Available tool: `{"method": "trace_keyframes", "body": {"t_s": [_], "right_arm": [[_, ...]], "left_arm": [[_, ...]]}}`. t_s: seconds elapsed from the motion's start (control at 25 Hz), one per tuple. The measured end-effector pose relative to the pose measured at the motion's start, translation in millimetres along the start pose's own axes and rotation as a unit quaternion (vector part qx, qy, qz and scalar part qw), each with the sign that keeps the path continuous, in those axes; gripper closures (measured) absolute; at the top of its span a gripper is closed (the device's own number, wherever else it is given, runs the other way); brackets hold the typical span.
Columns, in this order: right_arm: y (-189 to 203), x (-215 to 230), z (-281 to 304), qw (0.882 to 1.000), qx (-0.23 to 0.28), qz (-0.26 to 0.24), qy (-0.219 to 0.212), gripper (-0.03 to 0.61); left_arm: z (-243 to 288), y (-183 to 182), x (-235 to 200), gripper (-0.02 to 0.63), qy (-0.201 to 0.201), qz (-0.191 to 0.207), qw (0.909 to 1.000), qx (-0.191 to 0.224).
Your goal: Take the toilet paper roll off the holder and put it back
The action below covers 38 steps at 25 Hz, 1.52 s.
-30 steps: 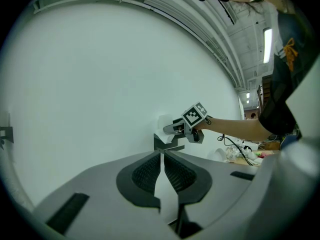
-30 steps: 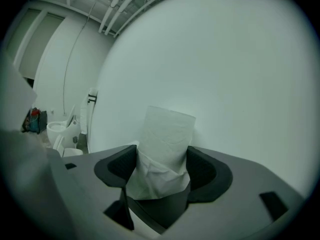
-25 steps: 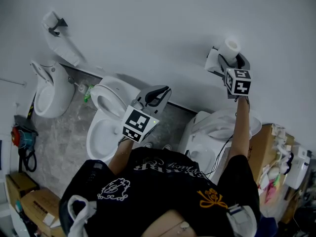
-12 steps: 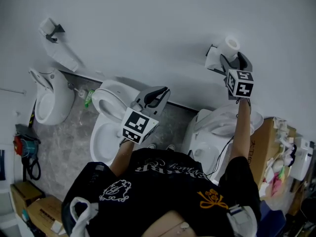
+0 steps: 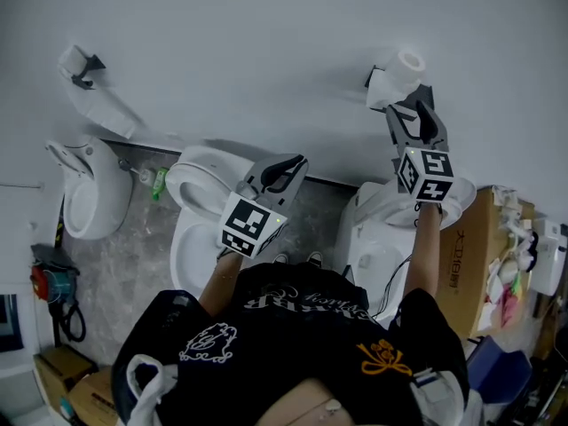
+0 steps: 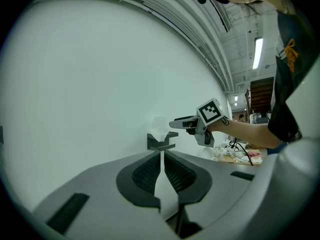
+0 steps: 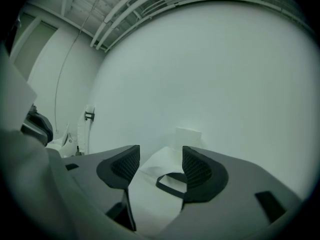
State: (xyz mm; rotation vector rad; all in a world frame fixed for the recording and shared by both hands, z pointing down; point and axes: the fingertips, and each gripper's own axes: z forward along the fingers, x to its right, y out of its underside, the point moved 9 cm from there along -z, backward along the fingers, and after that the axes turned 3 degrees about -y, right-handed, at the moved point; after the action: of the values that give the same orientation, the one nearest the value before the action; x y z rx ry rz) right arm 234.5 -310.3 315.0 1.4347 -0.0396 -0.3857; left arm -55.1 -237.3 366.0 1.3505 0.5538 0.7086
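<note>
On the far left of the wall, a spare holder (image 5: pixel 82 63) carries paper that trails down toward a urinal (image 5: pixel 84 185). A green bottle (image 5: pixel 158 183) stands on the floor between the urinal and a toilet (image 5: pixel 200 211).

The left gripper (image 5: pixel 288 169) is held out over that toilet, well apart from the wall. Its own view shows its jaws drawn together to a thin slit with nothing between them.

Further right, the roll (image 5: pixel 404 65) sits on its holder (image 5: pixel 369 80), high on the wall, with a loose sheet hanging beside it. The right gripper (image 5: pixel 410 112) is raised on an outstretched arm with its tips just below the roll. The head view does not show them touching it. In the right gripper view the jaws stand wide apart and are closing. The roll and the holder's dark bracket show in the gap between the pads, which press on nothing.

Below that arm is a second toilet (image 5: pixel 382 238), and a cardboard box (image 5: pixel 463 264) stands at the right.
</note>
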Motion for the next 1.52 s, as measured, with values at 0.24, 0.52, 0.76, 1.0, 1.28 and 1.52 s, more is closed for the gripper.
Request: {"method": "trace_keyframes", "body": {"t_s": [0.24, 0.52, 0.76, 1.0, 1.28, 1.52], "right_arm": [[21.7, -56.8, -25.5, 0.999, -0.003, 0.033, -0.005, 0.342], [48.6, -117.4, -50.8, 0.997, -0.007, 0.078, -0.004, 0.408], [63.1, -159.7, -68.5, 0.994, -0.022, 0.102, -0.024, 0.435], [71.1, -185.0, -81.3, 0.993, -0.025, 0.11, -0.041, 0.477], [79.5, -193.6, -104.7, 0.99, -0.03, 0.122, -0.057, 0.529], [84.5, -189.6, -141.2, 0.989, -0.025, 0.122, -0.077, 0.563]], "left_arm": [[-18.8, 10.5, 0.2, 0.577, 0.026, -0.001, 0.9996, -0.008], [-40.3, 31.3, 2.7, 0.577, 0.05, -0.007, 0.9985, -0.024], [-51.8, 43.7, 9.9, 0.577, 0.059, -0.022, 0.9977, -0.027], [-54.9, 49.0, 20.2, 0.577, 0.052, -0.028, 0.9978, -0.03], [-56.7, 54.2, 44.2, 0.577, 0.035, -0.038, 0.9978, -0.042], [-65.1, 53.9, 83.4, 0.577, 0.018, -0.038, 0.9979, -0.049]]}}
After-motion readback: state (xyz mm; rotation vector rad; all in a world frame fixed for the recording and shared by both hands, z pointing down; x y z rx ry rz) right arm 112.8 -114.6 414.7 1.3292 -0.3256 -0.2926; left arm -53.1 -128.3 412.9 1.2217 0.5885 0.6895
